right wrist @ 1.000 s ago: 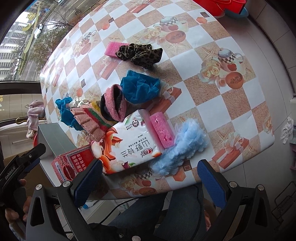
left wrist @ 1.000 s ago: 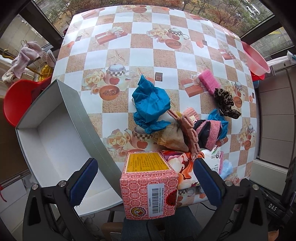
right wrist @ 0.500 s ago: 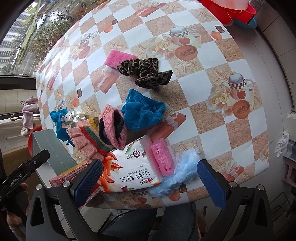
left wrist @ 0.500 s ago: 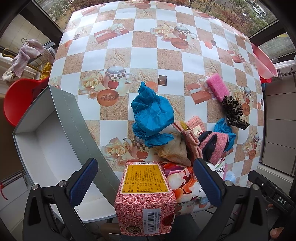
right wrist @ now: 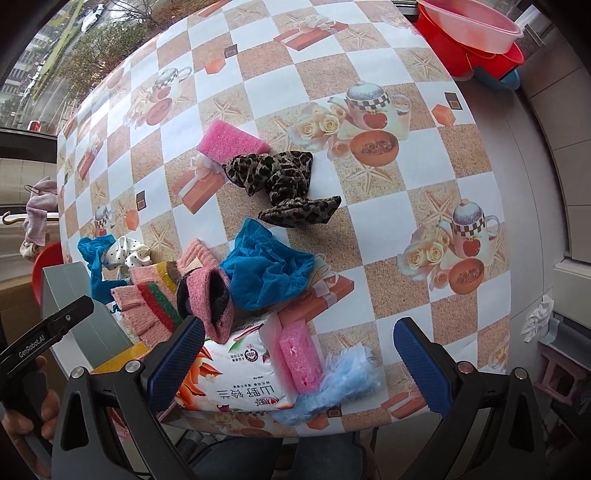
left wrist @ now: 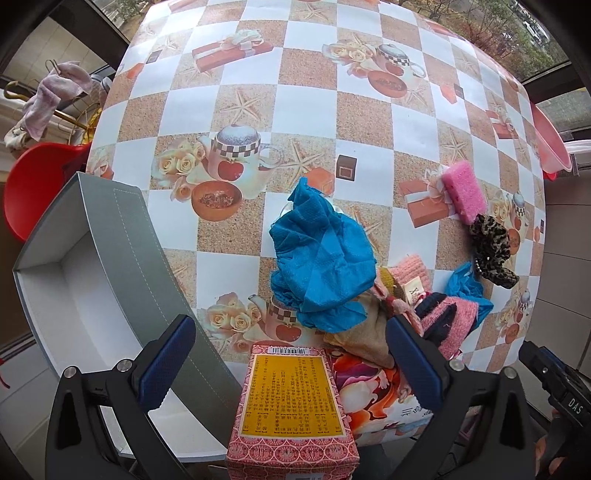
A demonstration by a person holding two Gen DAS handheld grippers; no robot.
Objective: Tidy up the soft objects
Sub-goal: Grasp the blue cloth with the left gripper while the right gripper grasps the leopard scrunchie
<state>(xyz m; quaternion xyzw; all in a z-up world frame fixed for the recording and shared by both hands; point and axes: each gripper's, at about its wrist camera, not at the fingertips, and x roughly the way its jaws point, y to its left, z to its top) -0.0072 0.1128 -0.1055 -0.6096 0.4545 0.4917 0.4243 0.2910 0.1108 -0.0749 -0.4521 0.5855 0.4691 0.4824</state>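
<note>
the left gripper (left wrist: 291, 365) hangs with its blue-padded fingers (left wrist: 166, 356) spread wide, gripping nothing. between them, at 6 o'clock of its view, stands a red patterned cardboard box with a yellow label (left wrist: 291, 402), at the table's near edge. at 8 o'clock sits an open grey storage box with a white inside (left wrist: 133, 254), nothing visible in it, its long wall just beside the red box.

the soft things lie heaped on the checked tablecloth with teapots and roses (left wrist: 306, 92). a crumpled bright blue cloth (left wrist: 321, 266) lies at the centre of the left view, and at 4 o'clock of it a pink knitted hat with a dark lining (left wrist: 448, 321) rests against a tan fabric piece (left wrist: 364, 336).

the right gripper (right wrist: 299, 354) is likewise wide open and empty-handed. under it lie a printed plastic tissue pack (right wrist: 229, 380), a pink sponge block (right wrist: 301, 360) leaning on the pack, and a pale blue fluffy cloth (right wrist: 347, 384) at the table's edge. at 12 o'clock lies a leopard-print scrunchie (right wrist: 284, 184), touching a second pink sponge (right wrist: 231, 142). a smaller blue cloth (right wrist: 266, 275) lies centre; at 9 o'clock, a pink striped knitted piece (right wrist: 147, 299) and a white dotted scrunchie (right wrist: 127, 254). stacked red and pink plastic basins (right wrist: 476, 33) sit beyond the table at 1 o'clock.
</note>
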